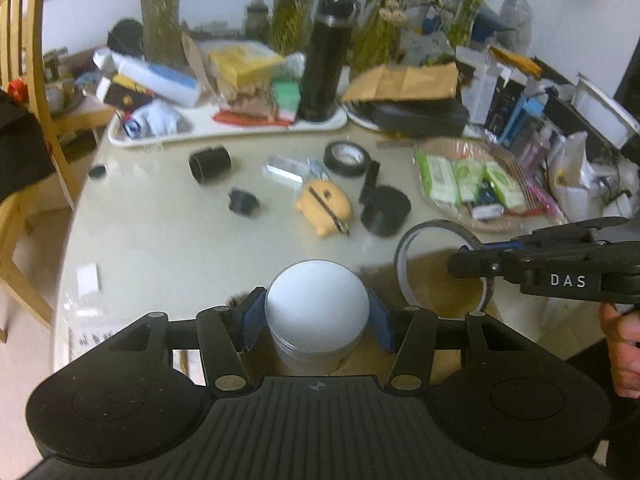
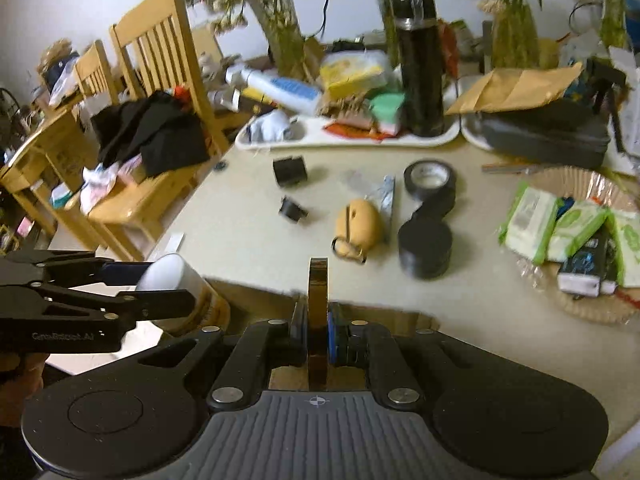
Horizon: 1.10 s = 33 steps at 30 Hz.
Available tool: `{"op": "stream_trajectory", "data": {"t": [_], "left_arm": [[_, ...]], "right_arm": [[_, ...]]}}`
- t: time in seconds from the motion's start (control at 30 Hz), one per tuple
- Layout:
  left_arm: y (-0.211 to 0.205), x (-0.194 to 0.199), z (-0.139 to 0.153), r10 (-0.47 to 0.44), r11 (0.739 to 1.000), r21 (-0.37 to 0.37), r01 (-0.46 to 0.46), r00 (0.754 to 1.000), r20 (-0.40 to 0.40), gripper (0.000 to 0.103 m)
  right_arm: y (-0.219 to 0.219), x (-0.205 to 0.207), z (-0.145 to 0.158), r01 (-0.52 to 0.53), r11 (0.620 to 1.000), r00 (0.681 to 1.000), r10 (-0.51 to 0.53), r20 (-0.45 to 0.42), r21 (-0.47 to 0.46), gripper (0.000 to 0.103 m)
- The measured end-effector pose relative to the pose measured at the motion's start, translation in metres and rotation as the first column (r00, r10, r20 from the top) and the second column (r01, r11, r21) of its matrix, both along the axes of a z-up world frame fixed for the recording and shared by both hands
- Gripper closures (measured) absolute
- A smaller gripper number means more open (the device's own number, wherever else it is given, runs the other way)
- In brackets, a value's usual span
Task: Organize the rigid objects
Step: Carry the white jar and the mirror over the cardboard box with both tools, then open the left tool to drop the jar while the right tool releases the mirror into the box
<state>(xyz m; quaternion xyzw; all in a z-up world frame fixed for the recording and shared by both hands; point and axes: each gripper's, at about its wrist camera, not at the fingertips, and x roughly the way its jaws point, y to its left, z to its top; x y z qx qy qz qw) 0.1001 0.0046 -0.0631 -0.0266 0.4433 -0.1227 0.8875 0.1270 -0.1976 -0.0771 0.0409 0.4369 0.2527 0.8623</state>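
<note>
Up front, the near edge of the worktop runs just ahead of both grippers, and a broad bare stretch lies between that edge and the loose items further in. At the left edge stand wooden chairs, one draped with dark clothing.

The left gripper has its jaws half spread and pressed on the sides of a white-lidded jar, held upright off the near edge; in the right wrist view the same jar shows between the blue pads.

Toward the middle of the worktop lie a short black cylinder, a small black cap, a yellow pouch, a black tape roll and a squat black tub, near one another with open gaps around them.

The right gripper has its jaws pressed tight on the band of a thin tape ring, which stands on edge between them above the near edge. In the left wrist view this ring hangs just right of the jar, not touching it.

Along the far edge, cluttered trays and a black flask close off the room; a basket of packets fills the right side.
</note>
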Motion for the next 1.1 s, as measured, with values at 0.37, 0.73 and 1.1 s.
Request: {"op": "stream_trajectory", "data": {"t": [0.37, 0.73, 1.1], "left_arm": [[-0.009, 0.012, -0.033, 0.051, 0.995, 0.095, -0.042, 0.994, -0.096, 0.049], [-0.012, 0.004, -0.015, 0.056, 0.994, 0.086, -0.061, 0.996, 0.067, 0.037], [-0.005, -0.022, -0.014, 0.039, 0.986, 0.149, -0.074, 0.973, 0.229, 0.037]], "right_arm": [[-0.004, 0.015, -0.035, 0.024, 0.999, 0.988, -0.02, -0.155, 0.026, 0.091], [0.017, 0.011, -0.031, -0.012, 0.995, 0.998, 0.006, -0.057, -0.103, 0.019], [0.017, -0.007, 0.005, 0.021, 0.996, 0.993, -0.01, 0.12, -0.091, 0.0]]}}
